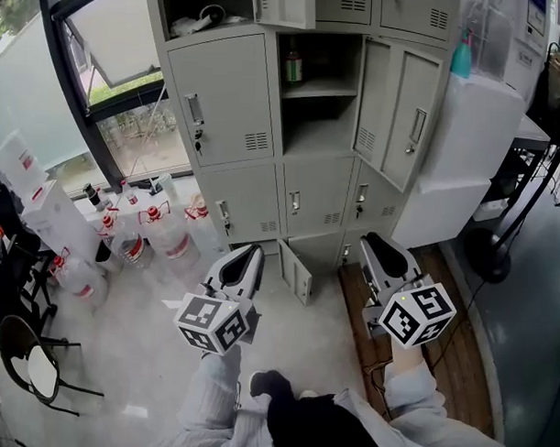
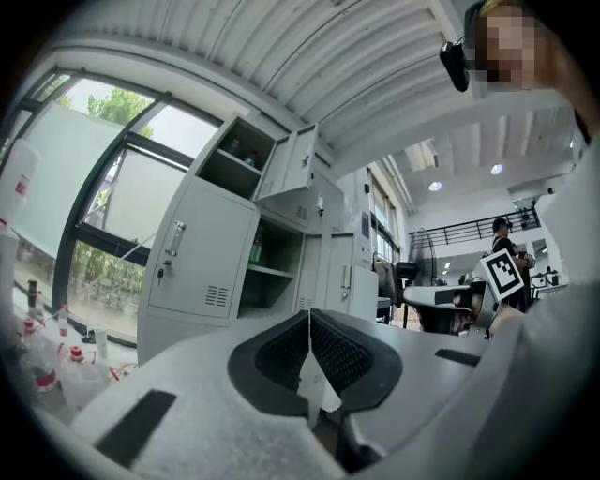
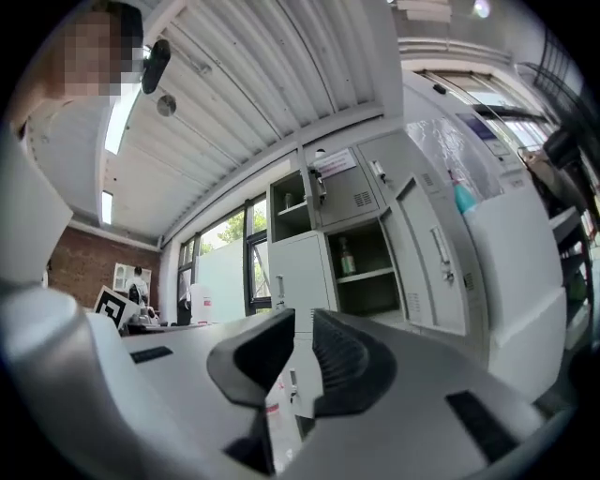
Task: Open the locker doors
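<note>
Grey sheet-metal locker cabinet (image 1: 263, 172) fills the upper middle of my head view, standing beside a big dark-framed window (image 1: 65, 64). Some of its doors are open already. The middle compartment stands open with a green bottle (image 1: 293, 66) on its shelf, and its tall grey door (image 1: 407, 117) is swung out to the right. A small bottom door (image 1: 297, 272) hangs ajar at floor level, between my two tools as I look down. A top door (image 1: 288, 6) is open as well. The tall left-hand door with a lock handle (image 1: 220, 97) is shut, and so is the row of small doors (image 1: 308, 196) below it.

My left gripper (image 1: 249, 254) is held low in front of the person, pointing at the cabinet and short of it. Its own view shows the black ribbed pads meeting at the tips with nothing between them. My right gripper (image 1: 376, 241) sits beside it, on the right, also aimed at the lockers. Its jaws stand a little apart, with a narrow gap through which I see the cabinet front, and they grip nothing.

Clear plastic bottles with red caps (image 1: 156, 232) crowd the floor left of the cabinet. A white box-shaped unit (image 1: 476, 124) stands against its right side, with a teal bottle (image 1: 462, 58) on top.
</note>
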A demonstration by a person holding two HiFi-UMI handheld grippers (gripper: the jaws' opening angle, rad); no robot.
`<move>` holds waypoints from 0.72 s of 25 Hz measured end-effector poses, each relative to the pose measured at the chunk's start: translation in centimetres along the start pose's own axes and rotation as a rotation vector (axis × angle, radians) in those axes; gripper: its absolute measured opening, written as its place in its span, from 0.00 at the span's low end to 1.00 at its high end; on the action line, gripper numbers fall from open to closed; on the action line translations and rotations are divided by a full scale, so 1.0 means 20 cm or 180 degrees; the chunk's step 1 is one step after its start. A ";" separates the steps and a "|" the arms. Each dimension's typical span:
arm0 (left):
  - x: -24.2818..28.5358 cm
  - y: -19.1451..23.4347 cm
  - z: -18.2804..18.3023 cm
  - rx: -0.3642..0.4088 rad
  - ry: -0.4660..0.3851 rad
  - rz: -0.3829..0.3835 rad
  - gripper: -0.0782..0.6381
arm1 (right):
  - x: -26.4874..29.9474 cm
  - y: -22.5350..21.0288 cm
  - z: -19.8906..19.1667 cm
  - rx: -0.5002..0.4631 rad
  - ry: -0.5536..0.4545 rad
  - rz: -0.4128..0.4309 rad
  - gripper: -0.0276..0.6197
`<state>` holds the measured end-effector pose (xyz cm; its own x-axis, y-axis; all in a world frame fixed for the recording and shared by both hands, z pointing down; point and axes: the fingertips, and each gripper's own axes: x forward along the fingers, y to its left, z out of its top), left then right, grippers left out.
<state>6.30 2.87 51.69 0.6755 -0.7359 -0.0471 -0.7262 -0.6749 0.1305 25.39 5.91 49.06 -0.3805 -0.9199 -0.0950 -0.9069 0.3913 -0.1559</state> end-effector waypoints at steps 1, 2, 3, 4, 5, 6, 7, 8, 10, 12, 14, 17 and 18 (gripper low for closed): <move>-0.01 -0.01 -0.04 -0.0051 0.0016 0.0002 0.13 | -0.01 0.01 -0.04 0.0074 -0.0006 0.0000 0.13; -0.03 -0.03 -0.08 -0.0088 0.0033 0.0000 0.13 | -0.03 0.01 -0.09 0.0112 -0.0002 -0.0006 0.13; -0.05 -0.05 -0.12 -0.0110 0.0051 -0.0009 0.13 | -0.05 0.02 -0.13 0.0111 0.0018 -0.0014 0.13; -0.06 -0.07 -0.16 -0.0125 0.0069 -0.0024 0.13 | -0.08 0.04 -0.18 0.0080 0.0049 -0.0023 0.13; -0.08 -0.09 -0.20 -0.0139 0.0082 -0.0039 0.13 | -0.10 0.05 -0.22 0.0037 0.0078 -0.0035 0.13; -0.10 -0.10 -0.23 -0.0151 0.0085 -0.0050 0.13 | -0.11 0.06 -0.25 -0.0012 0.0100 -0.0050 0.13; -0.11 -0.11 -0.26 -0.0158 0.0077 -0.0052 0.13 | -0.12 0.06 -0.28 -0.0066 0.0118 -0.0065 0.13; -0.12 -0.11 -0.28 -0.0158 0.0064 -0.0042 0.13 | -0.13 0.07 -0.30 -0.0121 0.0135 -0.0076 0.13; -0.16 -0.10 -0.31 -0.0165 0.0043 0.0022 0.13 | -0.14 0.08 -0.33 -0.0226 0.0163 -0.0092 0.13; -0.18 -0.09 -0.35 -0.0164 0.0053 0.0086 0.13 | -0.16 0.08 -0.35 -0.0326 0.0194 -0.0123 0.13; -0.18 -0.10 -0.37 -0.0119 0.0091 0.0101 0.12 | -0.18 0.07 -0.37 -0.0378 0.0231 -0.0191 0.12; -0.16 -0.11 -0.37 -0.0090 0.0085 0.0082 0.13 | -0.19 0.05 -0.36 -0.0338 0.0223 -0.0252 0.06; -0.16 -0.11 -0.36 -0.0086 0.0071 0.0071 0.13 | -0.19 0.04 -0.36 -0.0317 0.0218 -0.0255 0.06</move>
<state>6.72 7.10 58.70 0.6622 -0.7490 -0.0217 -0.7375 -0.6566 0.1581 24.74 9.63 56.43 -0.3146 -0.9490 -0.0183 -0.9470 0.3151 -0.0617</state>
